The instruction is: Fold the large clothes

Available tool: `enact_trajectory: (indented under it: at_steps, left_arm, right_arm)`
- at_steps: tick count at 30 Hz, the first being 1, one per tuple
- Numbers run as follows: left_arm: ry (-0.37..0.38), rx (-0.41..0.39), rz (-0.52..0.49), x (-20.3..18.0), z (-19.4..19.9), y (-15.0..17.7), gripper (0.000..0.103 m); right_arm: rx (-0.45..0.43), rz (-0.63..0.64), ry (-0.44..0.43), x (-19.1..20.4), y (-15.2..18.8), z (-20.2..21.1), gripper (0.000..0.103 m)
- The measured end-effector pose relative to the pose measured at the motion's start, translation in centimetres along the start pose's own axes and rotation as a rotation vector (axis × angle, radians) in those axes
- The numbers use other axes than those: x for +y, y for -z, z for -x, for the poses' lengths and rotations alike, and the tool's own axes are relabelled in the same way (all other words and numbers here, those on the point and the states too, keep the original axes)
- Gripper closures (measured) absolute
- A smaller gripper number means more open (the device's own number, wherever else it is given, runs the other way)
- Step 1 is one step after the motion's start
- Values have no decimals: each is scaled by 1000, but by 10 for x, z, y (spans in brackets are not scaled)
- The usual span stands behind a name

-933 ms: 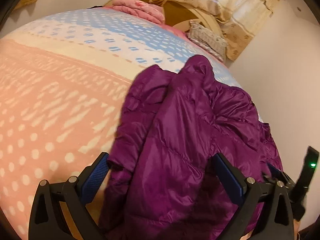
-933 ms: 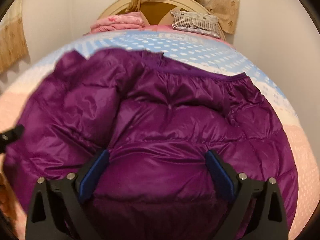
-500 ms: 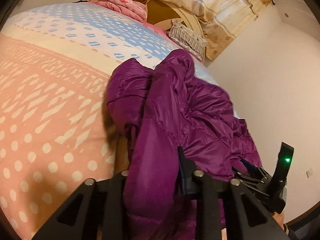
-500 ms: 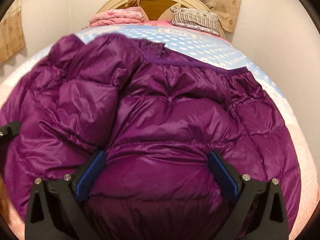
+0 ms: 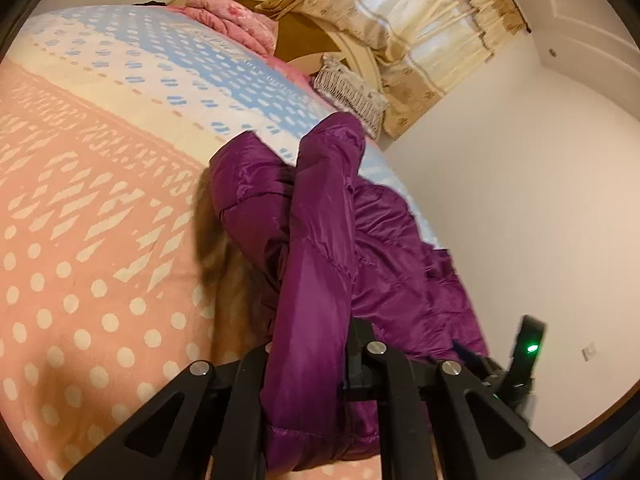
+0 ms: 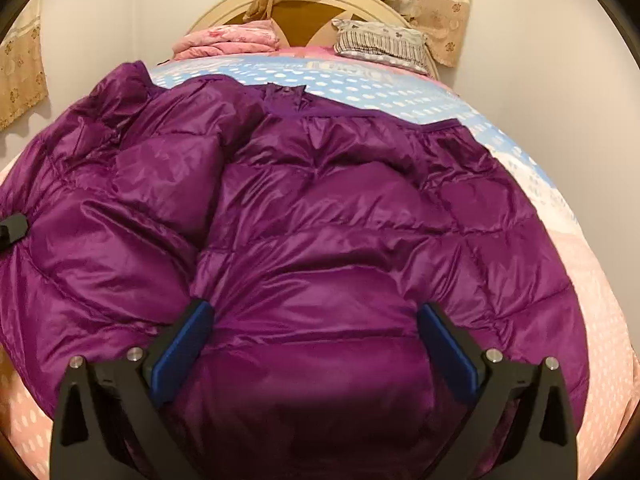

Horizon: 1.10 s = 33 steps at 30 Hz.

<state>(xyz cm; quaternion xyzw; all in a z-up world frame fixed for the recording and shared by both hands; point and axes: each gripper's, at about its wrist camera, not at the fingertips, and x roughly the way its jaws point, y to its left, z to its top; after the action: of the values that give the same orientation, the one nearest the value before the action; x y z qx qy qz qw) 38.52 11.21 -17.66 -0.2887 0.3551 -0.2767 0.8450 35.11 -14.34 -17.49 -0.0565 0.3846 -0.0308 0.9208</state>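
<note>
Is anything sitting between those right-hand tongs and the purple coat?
Nothing visible. The right tongs stand open directly over the purple coat, with only its fabric between them. The left tongs are shut on a fold of it.

left gripper: jaws clamped together | right gripper: jaws spread wide

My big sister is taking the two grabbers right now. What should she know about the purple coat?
Left gripper: shut on a fold of the purple coat, lifting its left side off the bed.
Right gripper: open, fingers either side of the coat's near edge, pinching nothing.
The coat lies spread on the bed, collar towards the headboard.
Done: one side gripped and raised.
Left: probably carry that side across, then fold the rest.
</note>
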Motion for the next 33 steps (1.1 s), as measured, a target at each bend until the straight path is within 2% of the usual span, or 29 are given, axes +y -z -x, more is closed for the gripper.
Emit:
enact_trajectory:
  at_steps: [5, 8, 10, 11, 13, 14, 15, 17, 21, 24, 28, 30, 33]
  left_arm:
    - [54, -50, -13, -19, 33, -3, 96]
    - [47, -71, -36, -34, 49, -6, 96]
    - [28, -86, -88, -51, 56, -10, 96]
    - [28, -91, -107, -59, 58, -12, 96]
    - [26, -88, -161, -84, 59, -18, 96]
    - [21, -86, -205, -102, 58, -20, 96]
    - [22, -86, -238, -117, 55, -21, 96]
    - [22, -80, -286, -144, 46, -23, 96]
    - [13, -63, -424, -211, 12, -18, 96]
    - [17, -27, -535, -259, -29, -3, 96]
    - [27, 67, -691, -307, -100, 41, 96]
    - [19, 110, -784, -322, -133, 70, 96]
    - [19, 229, -843, -324, -186, 112, 96]
  right_arm:
    - [-7, 22, -26, 14, 3, 9, 0]
    - [-14, 41, -75, 24, 2, 17, 0]
    - [-20, 19, -127, 15, 0, 23, 0]
    - [-26, -9, -173, 3, 0, 33, 1]
    - [-66, -55, -196, -20, -1, 49, 0]
    - [-104, -100, -202, -45, -1, 63, 0]
    - [-126, -137, -203, -65, -2, 71, 0]
    - [-161, -221, -147, -115, 0, 83, 0]
    - [-146, -380, -17, -204, 10, 79, 0]
    - [-101, -497, 61, -259, 38, 72, 0]
    - [-62, -591, 112, -300, 76, 79, 0]
    - [-48, -631, 137, -319, 93, 80, 0]
    - [-25, -662, 157, -330, 104, 86, 0]
